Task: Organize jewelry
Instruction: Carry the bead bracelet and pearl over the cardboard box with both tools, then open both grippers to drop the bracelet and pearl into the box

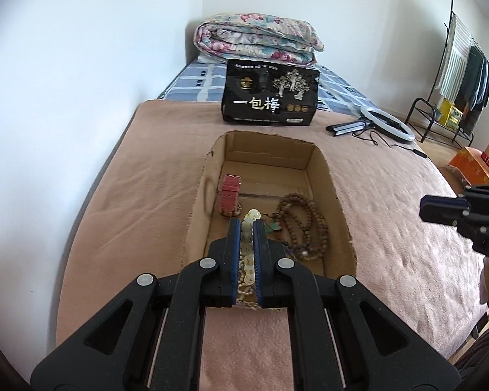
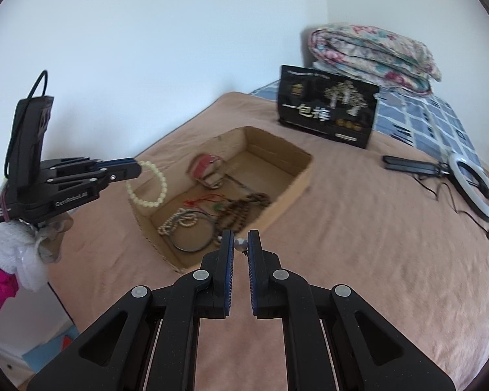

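Between our left gripper's (image 2: 139, 168) jaws hangs a pale green bead bracelet (image 2: 148, 185), clamped by one edge and dangling over the near corner of the shallow open cardboard box (image 2: 304, 176). Our right gripper (image 2: 240, 244) has its jaws pinched on a small silvery bead-like piece (image 2: 240, 244), just outside the box's near wall. Beyond the jaws, a brown wooden bead necklace (image 1: 304, 224), a red band (image 1: 229, 192), a thin dark bangle (image 2: 192, 236) and a pale bead strand (image 2: 179, 221) lie jumbled in the box on the pink blanket-covered bed (image 1: 391, 234); we judge the sorting barely begun.

A pale green bead bracelet (image 2: 148, 184) hangs over an open cardboard box (image 2: 286, 176) holding brown prayer beads (image 1: 304, 224) and a red watch (image 1: 229, 194).
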`<state>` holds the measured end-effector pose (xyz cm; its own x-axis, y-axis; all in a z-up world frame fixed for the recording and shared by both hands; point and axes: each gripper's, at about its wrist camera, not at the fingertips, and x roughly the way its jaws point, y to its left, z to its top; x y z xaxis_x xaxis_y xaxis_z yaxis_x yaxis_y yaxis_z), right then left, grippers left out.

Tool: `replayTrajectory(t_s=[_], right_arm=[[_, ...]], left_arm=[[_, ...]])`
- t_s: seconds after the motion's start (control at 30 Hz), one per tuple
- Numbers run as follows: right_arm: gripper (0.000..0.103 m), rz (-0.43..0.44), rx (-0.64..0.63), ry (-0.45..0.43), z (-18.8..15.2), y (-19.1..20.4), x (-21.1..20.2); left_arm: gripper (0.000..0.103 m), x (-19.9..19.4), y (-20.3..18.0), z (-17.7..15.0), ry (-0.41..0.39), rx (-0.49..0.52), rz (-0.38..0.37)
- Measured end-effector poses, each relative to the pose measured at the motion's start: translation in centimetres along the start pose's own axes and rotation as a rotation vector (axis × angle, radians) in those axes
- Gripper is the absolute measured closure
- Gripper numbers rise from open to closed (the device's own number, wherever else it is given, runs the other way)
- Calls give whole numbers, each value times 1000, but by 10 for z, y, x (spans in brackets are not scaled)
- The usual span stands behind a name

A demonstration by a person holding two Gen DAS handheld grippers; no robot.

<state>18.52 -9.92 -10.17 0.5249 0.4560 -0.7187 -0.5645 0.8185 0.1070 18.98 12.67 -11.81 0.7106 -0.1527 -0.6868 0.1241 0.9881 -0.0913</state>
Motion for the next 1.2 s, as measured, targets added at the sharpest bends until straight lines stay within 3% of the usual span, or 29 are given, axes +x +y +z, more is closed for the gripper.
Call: replayTrajectory(t_s=[0.43, 0.87, 0.93, 0.97, 1.0, 1.03, 1.07, 1.2], right_arm=[[96, 63, -26, 50, 16, 36, 40], [94, 78, -11, 58, 20, 41, 49], [77, 75, -7, 60, 20, 40, 49], [55, 67, -6, 59, 20, 39, 49], [37, 55, -5, 53, 20, 38, 48], [33, 38, -3, 43, 19, 38, 46], [31, 26, -2, 37, 19, 37, 45], [27, -22, -2, 65, 19, 35, 46]], left_arm=[[98, 5, 14, 4, 8, -15, -1], [97, 6, 15, 5, 10, -17, -1], [95, 7, 13, 6, 9, -10, 3], [89, 8, 12, 6, 10, -4, 15], [68, 8, 10, 7, 9, 3, 26], [49, 7, 8, 6, -4, 7, 31], [45, 6, 7, 7, -18, 9, 34], [44, 4, 3, 8, -25, 9, 39]])
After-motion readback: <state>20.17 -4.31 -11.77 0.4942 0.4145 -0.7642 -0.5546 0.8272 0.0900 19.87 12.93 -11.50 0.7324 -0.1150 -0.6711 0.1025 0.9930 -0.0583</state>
